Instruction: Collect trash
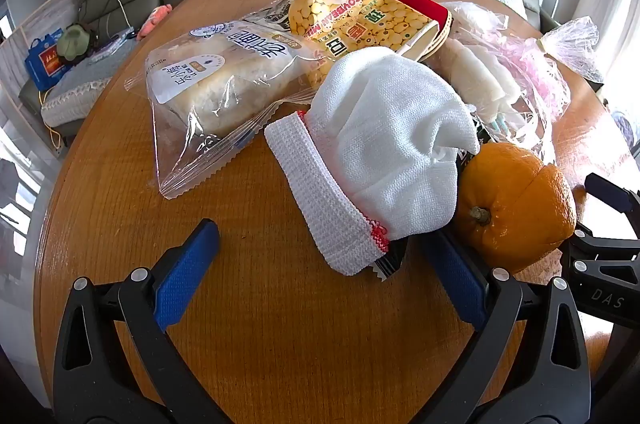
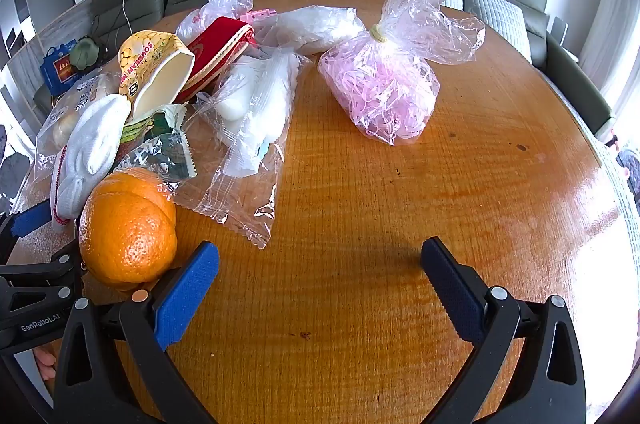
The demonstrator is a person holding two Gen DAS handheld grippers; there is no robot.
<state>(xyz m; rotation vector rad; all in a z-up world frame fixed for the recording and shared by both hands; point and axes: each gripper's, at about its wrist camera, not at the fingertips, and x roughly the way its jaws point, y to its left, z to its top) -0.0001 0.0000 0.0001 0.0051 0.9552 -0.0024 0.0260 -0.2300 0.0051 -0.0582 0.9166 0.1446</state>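
Left wrist view: left gripper (image 1: 320, 264) spread to its widest, blue pads empty, angled down at the round wooden table (image 1: 280, 344). Just ahead, a white knitted glove with a red-stitched cuff (image 1: 372, 164), lying over a dark foil wrapper (image 1: 390, 260) whose serrated edge pokes out below the cuff. Beside the right finger, touching or nearly so, a whole orange with its stem end forward (image 1: 516, 204). Further back, a clear-wrapped loaf of bread (image 1: 224, 84) and a crushed yellow soybean-milk paper cup (image 1: 360, 20).

Right wrist view: right gripper (image 2: 320, 264) equally wide, nothing between the pads, bare wood beneath. Left of it, a pile: an empty clear plastic wrapper with zigzag ends (image 2: 236, 184) lying flat, nearest the jaws; a knotted clear bag of pink rubber bands (image 2: 380, 92) standing apart toward the middle.

Likely trash here: cup, foil wrapper, clear wrapper; no bin in sight in either view. Best start probably the flat clear wrapper: approach low, one pad sliding under a raised edge, closing slowly so the film bunches rather than slips. For the foil wrapper, glove to be lifted aside first. Care needed near the orange, apt to roll if nudged.
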